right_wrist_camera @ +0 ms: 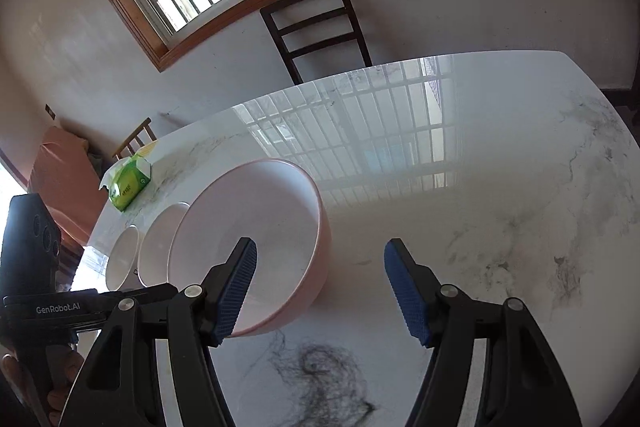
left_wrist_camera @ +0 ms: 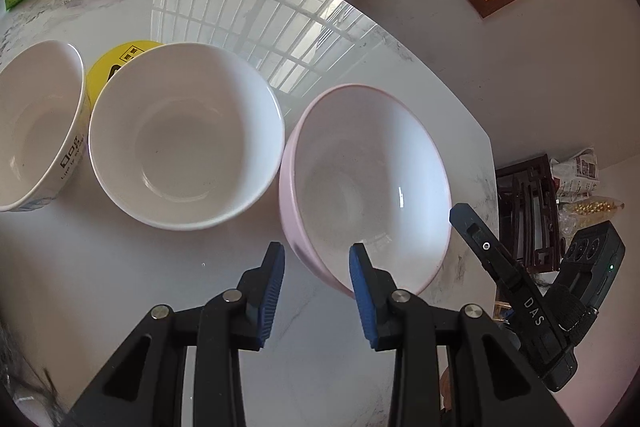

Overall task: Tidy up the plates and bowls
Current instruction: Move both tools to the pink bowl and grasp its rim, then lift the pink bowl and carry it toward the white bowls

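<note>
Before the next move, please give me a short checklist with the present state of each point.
1. Left gripper empty, jaws apart: ok.
2. Right gripper empty, jaws wide apart: ok.
3. Large pink ceramic bowl upright and empty on the glossy white marble table: ok.
4. Left gripper's jaws straddle the pink bowl's near rim: cannot tell.
5. Plain white ceramic bowl empty, ready for nesting: ok.
6. White bowl with printed lettering empty: ok.

Your left gripper (left_wrist_camera: 317, 259) and right gripper (right_wrist_camera: 320, 259): black arms, silver rivets, ribbed blue pads; "GenRobot.AI" and "DAS" lettering.
</note>
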Demonstrator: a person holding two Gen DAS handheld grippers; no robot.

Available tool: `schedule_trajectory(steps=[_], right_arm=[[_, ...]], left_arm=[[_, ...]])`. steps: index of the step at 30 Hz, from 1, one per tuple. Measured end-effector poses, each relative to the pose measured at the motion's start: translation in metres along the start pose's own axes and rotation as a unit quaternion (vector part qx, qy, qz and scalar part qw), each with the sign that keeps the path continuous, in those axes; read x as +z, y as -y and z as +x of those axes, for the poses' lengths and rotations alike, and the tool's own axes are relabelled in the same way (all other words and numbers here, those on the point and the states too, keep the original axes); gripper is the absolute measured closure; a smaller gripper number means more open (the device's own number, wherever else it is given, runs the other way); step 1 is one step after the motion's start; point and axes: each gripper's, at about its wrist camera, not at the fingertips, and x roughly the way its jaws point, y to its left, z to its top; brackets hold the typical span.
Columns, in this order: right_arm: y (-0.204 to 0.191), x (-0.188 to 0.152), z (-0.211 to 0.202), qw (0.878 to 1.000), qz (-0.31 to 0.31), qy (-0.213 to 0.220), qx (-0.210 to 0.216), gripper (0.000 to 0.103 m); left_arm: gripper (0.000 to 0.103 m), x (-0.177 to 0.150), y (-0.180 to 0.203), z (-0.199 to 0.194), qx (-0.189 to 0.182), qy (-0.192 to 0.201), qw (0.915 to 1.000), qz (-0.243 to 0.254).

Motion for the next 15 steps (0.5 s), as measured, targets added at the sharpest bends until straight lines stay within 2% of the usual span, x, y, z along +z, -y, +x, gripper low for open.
schedule_trajectory(steps=[7,9,10,11,13,14,15], right_arm=[[0.003,0.021,0.040,0.999,-0.007,-0.043,-0.021,0.038],[0.002,0.026,0.050,0.998,-0.013,-0.053,-0.027,0.042],[0.001,0.028,0.056,0.997,-0.019,-0.061,-0.032,0.049],[0.002,0.029,0.063,0.996,-0.024,-0.075,-0.038,0.065],[0.005,0.027,0.074,0.994,-0.023,-0.104,-0.031,0.089],[0.005,0.024,0.076,0.993,-0.023,-0.114,-0.023,0.094],[0.004,0.020,0.077,0.992,-0.031,-0.121,-0.024,0.095]], left_arm=[[0.069,0.005,-0.002,0.018,0.011,-0.005,0.9997,-0.023],[0.070,0.003,0.000,0.025,0.019,-0.014,0.9994,-0.024],[0.072,0.002,0.002,0.029,0.020,-0.020,0.9994,-0.021],[0.074,0.004,0.003,0.029,0.025,-0.020,0.9994,-0.016],[0.081,0.001,0.009,0.027,0.054,-0.017,0.9984,0.008],[0.082,-0.001,0.013,0.025,0.066,-0.014,0.9975,0.020],[0.084,-0.005,0.013,0.025,0.076,-0.014,0.9966,0.030]])
